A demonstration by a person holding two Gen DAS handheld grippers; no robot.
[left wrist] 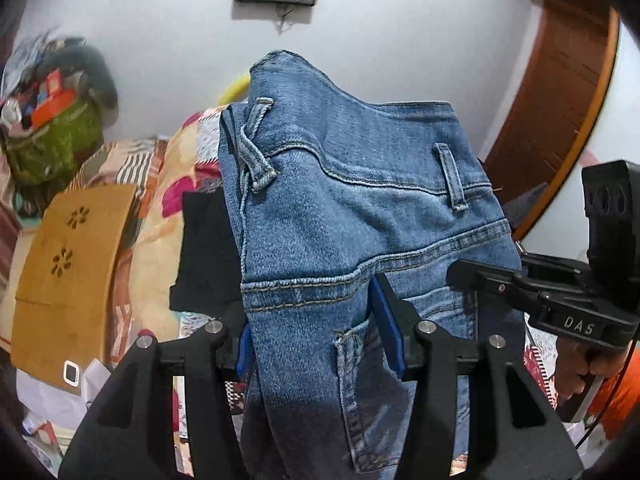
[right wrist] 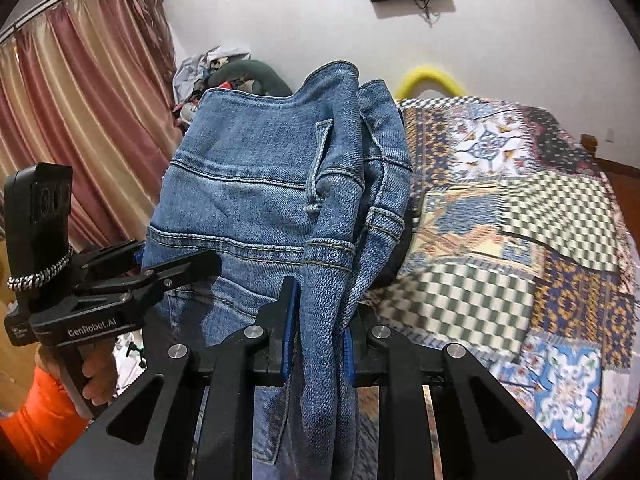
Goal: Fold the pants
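Note:
A pair of blue jeans (left wrist: 360, 184) hangs lifted above the bed, waistband end up, with belt loops and a back pocket showing. My left gripper (left wrist: 316, 332) is shut on the denim, its blue pads pressing a wide bunch just below the yoke seam. In the right wrist view the jeans (right wrist: 256, 184) are held the same way: my right gripper (right wrist: 318, 332) is shut on a narrow folded edge of the fabric. Each gripper shows in the other's view: the right gripper (left wrist: 472, 276) at the jeans' right side, the left gripper (right wrist: 176, 258) at their left side.
Below lies a bed with a patchwork quilt (right wrist: 520, 240). A black cloth (left wrist: 208, 248) and a tan perforated board (left wrist: 72, 260) lie on a floral cover. A clutter pile (left wrist: 52, 112), a curtain (right wrist: 80, 120), a wooden frame (left wrist: 560, 100) and an orange sleeve (right wrist: 36, 420) border the space.

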